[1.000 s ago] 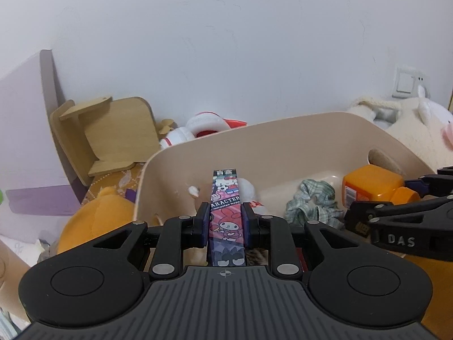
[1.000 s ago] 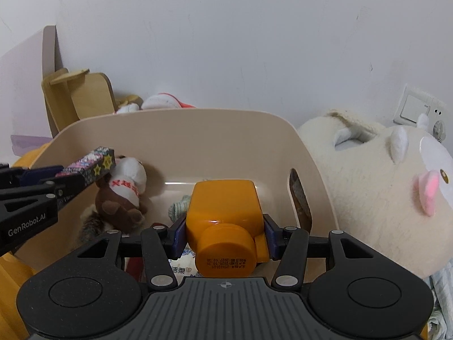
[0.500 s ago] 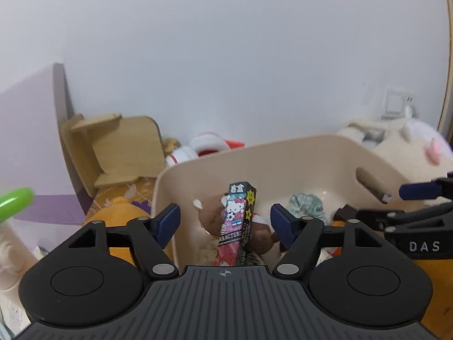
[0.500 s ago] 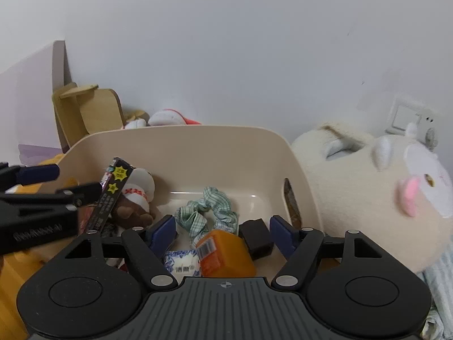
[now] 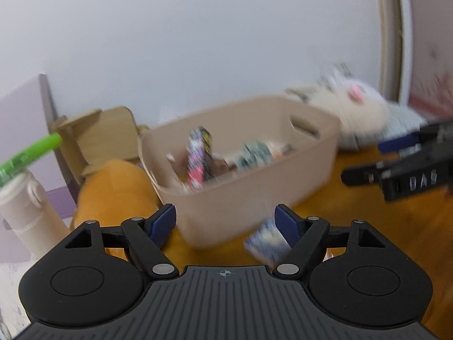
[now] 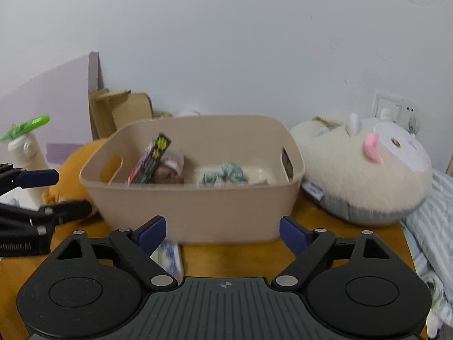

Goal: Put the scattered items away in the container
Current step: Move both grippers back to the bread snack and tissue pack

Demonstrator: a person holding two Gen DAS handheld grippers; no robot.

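1. both the left gripper [image 5: 225,221] and right gripper [image 6: 222,233] have just been opened; nothing is held between the spread jaws.
2. the beige plastic tub [image 6: 198,212] is kept in view, already filled with items.
3. the small blue-and-white packet [image 6: 170,255], lying just in front of the tub, should be approached next, squarely and slowly.
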